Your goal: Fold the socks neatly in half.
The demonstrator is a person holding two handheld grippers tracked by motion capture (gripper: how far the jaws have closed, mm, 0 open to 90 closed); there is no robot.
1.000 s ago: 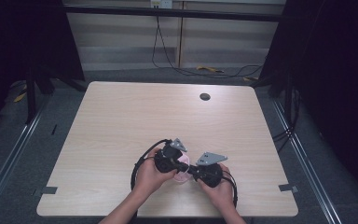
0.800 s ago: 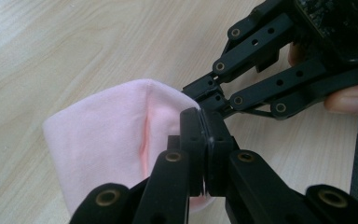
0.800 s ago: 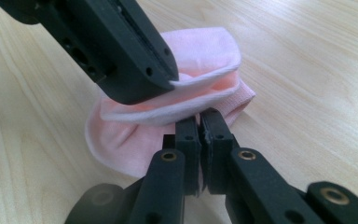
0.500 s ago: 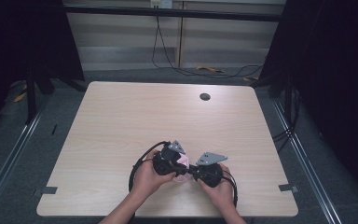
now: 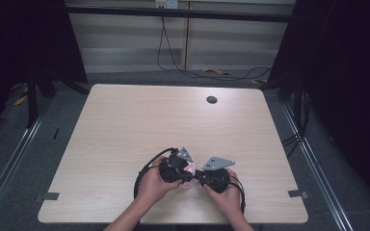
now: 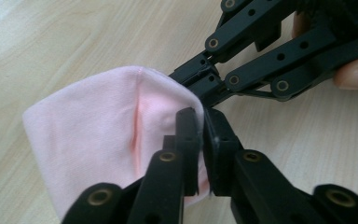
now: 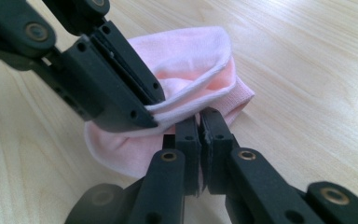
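Two grippers clamped on one pink cloth (image 6: 98, 149), left gripper (image 6: 200, 135), right gripper (image 7: 200, 130), wooden table (image 5: 125, 125)

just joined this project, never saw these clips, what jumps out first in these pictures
A small pale pink knitted cloth piece, maybe a sock, is pinched from both sides by the two black grippers, left gripper and right gripper, both shut on its edge. This happens near the front edge of the light wooden table, whose far side has a small dark round hole.
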